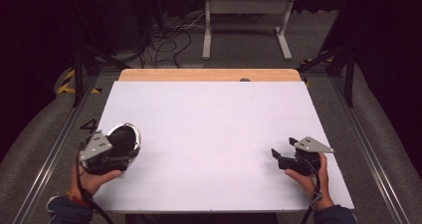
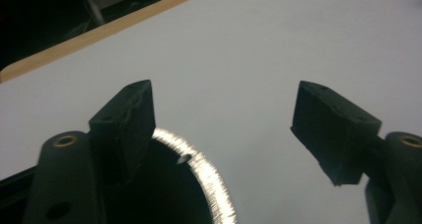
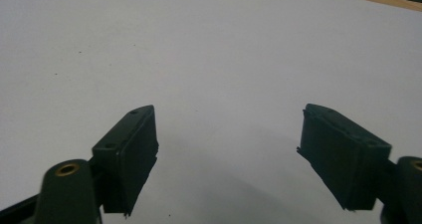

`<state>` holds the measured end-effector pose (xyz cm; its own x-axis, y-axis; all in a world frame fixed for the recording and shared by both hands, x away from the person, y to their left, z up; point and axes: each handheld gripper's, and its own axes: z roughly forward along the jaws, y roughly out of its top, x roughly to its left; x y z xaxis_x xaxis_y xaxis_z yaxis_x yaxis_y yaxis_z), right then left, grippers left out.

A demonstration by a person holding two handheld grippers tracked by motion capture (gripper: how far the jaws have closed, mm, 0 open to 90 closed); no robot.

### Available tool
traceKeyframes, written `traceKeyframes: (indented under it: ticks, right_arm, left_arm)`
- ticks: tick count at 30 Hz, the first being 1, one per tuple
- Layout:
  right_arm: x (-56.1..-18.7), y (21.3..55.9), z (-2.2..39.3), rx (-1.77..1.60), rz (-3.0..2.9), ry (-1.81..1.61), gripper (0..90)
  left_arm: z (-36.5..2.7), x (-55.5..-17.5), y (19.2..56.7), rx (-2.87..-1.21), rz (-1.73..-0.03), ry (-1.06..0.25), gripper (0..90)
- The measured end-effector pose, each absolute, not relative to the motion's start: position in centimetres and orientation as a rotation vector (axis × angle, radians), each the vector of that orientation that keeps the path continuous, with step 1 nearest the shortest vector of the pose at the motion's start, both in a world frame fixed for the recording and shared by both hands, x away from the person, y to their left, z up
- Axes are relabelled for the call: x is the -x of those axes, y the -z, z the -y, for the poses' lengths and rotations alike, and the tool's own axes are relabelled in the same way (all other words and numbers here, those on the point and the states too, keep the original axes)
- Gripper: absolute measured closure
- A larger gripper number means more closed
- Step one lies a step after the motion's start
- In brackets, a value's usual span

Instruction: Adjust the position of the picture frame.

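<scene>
Smooth white table (image 1: 209, 134); both grippers (image 1: 130, 137) (image 1: 278, 157) gape empty; perhaps a shiny round rim (image 2: 209, 174) below the left.

Lab: rig frame (image 1: 79, 74), floor cables (image 1: 164, 40), bare table (image 1: 209, 124).

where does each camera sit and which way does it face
High view: above the person's side, looking forward and down on the white table; both hands show, the left gripper over a shiny-rimmed dark round thing, the right gripper open.
Left gripper view: rides the left gripper, looking along its open jaws across the table toward its wooden edge; the shiny rim curves below.
Right gripper view: rides the right gripper, jaws open over bare table.
Shared: all show the table; the high and left gripper views share the rim.
</scene>
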<state>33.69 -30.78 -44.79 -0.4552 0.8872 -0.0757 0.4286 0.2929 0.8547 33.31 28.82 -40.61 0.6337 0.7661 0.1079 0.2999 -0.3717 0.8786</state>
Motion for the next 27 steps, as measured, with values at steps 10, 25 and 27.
traceKeyframes:
  ticks: [10, 25, 27]
  right_arm:
    - [-34.1, 45.1, 30.4, -1.155, -2.069, -1.038, 35.6]
    - [-33.7, 45.2, 30.3, -1.138, -2.101, -1.06, 39.9]
    - [-33.6, 45.1, 30.4, -1.135, -2.101, -1.063, 39.3]
  left_arm:
    - [-36.4, -34.1, 43.2, -1.932, -1.115, -0.643, 64.6]
    - [-36.1, -36.5, 46.2, -2.075, -1.223, -0.511, 88.4]
    - [-35.9, -36.5, 46.1, -2.084, -1.218, -0.526, 89.5]
